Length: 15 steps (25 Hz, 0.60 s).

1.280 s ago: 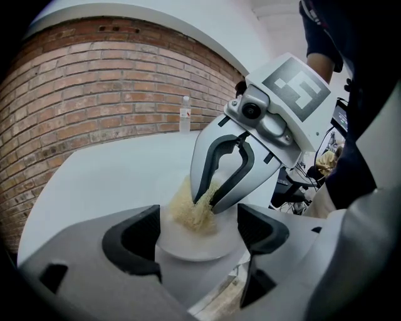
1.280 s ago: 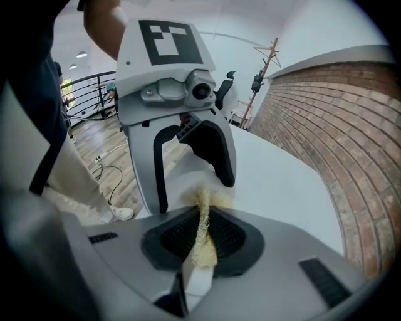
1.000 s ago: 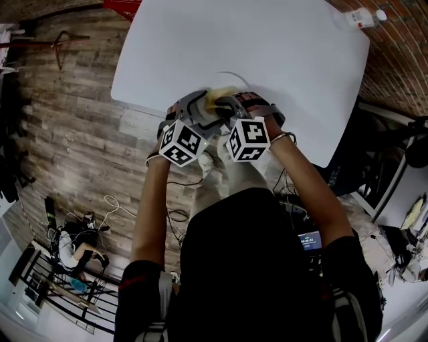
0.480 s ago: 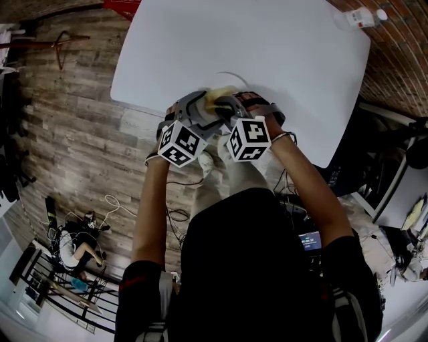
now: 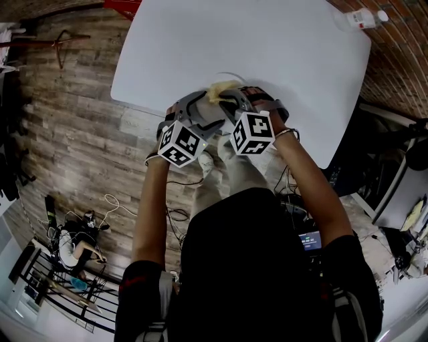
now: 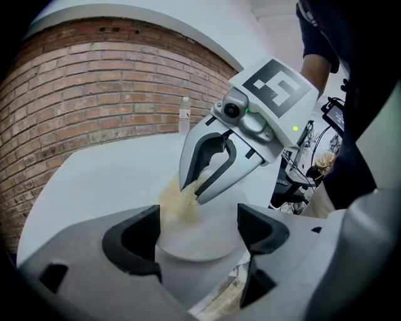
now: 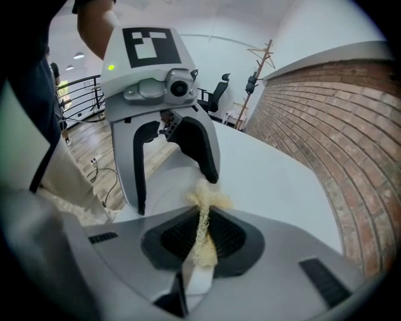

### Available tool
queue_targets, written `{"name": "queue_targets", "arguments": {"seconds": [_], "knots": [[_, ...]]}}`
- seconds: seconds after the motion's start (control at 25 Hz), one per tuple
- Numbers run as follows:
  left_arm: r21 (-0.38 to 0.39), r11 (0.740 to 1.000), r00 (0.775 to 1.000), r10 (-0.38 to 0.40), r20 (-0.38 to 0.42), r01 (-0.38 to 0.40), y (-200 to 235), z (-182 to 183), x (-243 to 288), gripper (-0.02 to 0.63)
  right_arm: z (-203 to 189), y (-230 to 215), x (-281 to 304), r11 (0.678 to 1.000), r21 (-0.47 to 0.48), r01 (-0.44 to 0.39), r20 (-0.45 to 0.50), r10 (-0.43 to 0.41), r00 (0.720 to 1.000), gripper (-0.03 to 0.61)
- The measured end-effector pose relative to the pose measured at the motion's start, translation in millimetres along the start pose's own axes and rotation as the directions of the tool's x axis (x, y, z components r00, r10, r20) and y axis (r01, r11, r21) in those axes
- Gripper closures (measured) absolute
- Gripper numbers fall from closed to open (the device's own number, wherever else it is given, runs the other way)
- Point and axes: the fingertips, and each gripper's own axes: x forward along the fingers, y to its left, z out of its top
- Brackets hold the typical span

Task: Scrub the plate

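Two tools, left tool (image 6: 199, 229) clamping white plate (image 6: 216, 241), right tool (image 7: 200, 241) pinching yellow scrubber (image 7: 210, 200) against it

In the head view the left gripper (image 5: 199, 107) and right gripper (image 5: 226, 95) hide most of the plate (image 5: 234, 75); the label on the upper-right bottle (image 5: 361, 18) is too small to read.

The right gripper (image 7: 202, 241) pinched a yellowish mesh scrubber (image 7: 205, 202) between its 2 jaws, the tuft against the white plate (image 7: 164, 188). The left gripper (image 7: 177, 191) faced it, 1 jaw at each side of that plate, over a white table (image 7: 269, 182) beside a brick wall (image 7: 338, 125).
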Motion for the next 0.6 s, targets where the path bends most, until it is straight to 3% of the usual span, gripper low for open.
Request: {"name": "queue_targets", "arguments": {"seconds": [0.6], "knots": [[0.002,1.000,1.000,0.000,0.002,0.000,-0.6,0.1,0.1,0.242,-3.5,-6.6,-0.2,1.000,0.013,0.016,-0.009,-0.016,1.000,0.531]]}}
